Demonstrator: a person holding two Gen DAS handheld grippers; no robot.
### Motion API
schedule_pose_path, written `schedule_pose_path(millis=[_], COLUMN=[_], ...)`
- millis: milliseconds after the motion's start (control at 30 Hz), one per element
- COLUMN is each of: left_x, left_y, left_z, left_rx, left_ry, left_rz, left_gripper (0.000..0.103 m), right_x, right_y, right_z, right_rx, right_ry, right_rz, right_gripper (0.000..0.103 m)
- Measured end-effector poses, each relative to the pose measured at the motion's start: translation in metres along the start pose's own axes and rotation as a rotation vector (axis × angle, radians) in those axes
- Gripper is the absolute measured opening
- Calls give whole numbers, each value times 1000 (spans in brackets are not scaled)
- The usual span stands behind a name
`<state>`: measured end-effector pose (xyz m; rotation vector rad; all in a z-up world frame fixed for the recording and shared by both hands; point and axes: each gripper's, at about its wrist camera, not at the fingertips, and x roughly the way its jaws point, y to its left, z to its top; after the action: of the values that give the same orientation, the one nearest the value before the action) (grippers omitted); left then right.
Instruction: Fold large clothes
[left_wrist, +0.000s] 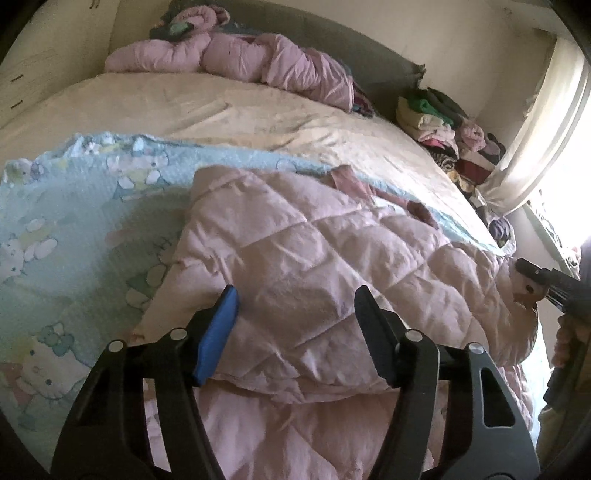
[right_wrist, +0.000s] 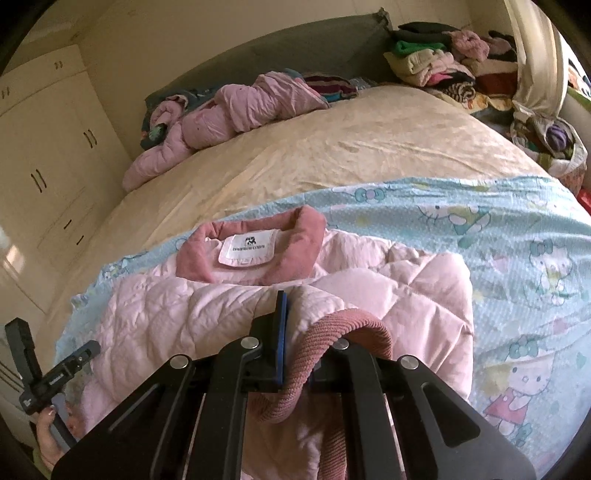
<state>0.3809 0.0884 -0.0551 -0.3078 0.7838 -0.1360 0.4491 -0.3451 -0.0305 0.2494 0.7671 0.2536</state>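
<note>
A pale pink quilted jacket (left_wrist: 314, 251) lies on a light blue cartoon-print blanket (left_wrist: 55, 221) at the near end of the bed. Its darker pink collar (right_wrist: 251, 251) with a white label faces away from me. My left gripper (left_wrist: 297, 295) stands over a folded edge of the jacket. Its jaws are apart, with the padded cloth lying flat between them. My right gripper (right_wrist: 291, 325) is shut on the jacket's ribbed dark pink cuff (right_wrist: 332, 332), which drapes over and hides one finger. In the left wrist view, the right gripper (left_wrist: 532, 284) pinches pink cloth at the jacket's right side.
The cream bedsheet (left_wrist: 221, 107) stretches beyond the blanket. A crumpled pink coat (left_wrist: 240, 59) lies by the headboard. A pile of folded clothes (right_wrist: 436, 62) sits at the far right corner near the curtain (left_wrist: 546, 129). A cream wardrobe (right_wrist: 44, 147) stands on the left.
</note>
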Motion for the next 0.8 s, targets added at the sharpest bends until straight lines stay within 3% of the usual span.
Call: schedule_pose_path(millis=[333,467,633,700,800], left_x=[26,30,30,30,31], left_y=[6,8,6,6,6], left_z=[-15,-18,-20,-20,-20], left_rx=[5,4,11,12,9], left_ry=[84,88,90,89,89], left_rz=[49,58,66,66,65], left_gripper=[57,57,57,57,57], right_x=[-2,-16,-41,-47,-50], right_y=[0,-6,-2,12,44], right_z=[-7,-20,-27,-26,-25], right_rx=[-8,25,31,-3,-92], right_ry=[13,-2,-76,-90,-97], right_rz=[4,-30,-51,-41,-12], right_gripper=[11,35,41,54,61])
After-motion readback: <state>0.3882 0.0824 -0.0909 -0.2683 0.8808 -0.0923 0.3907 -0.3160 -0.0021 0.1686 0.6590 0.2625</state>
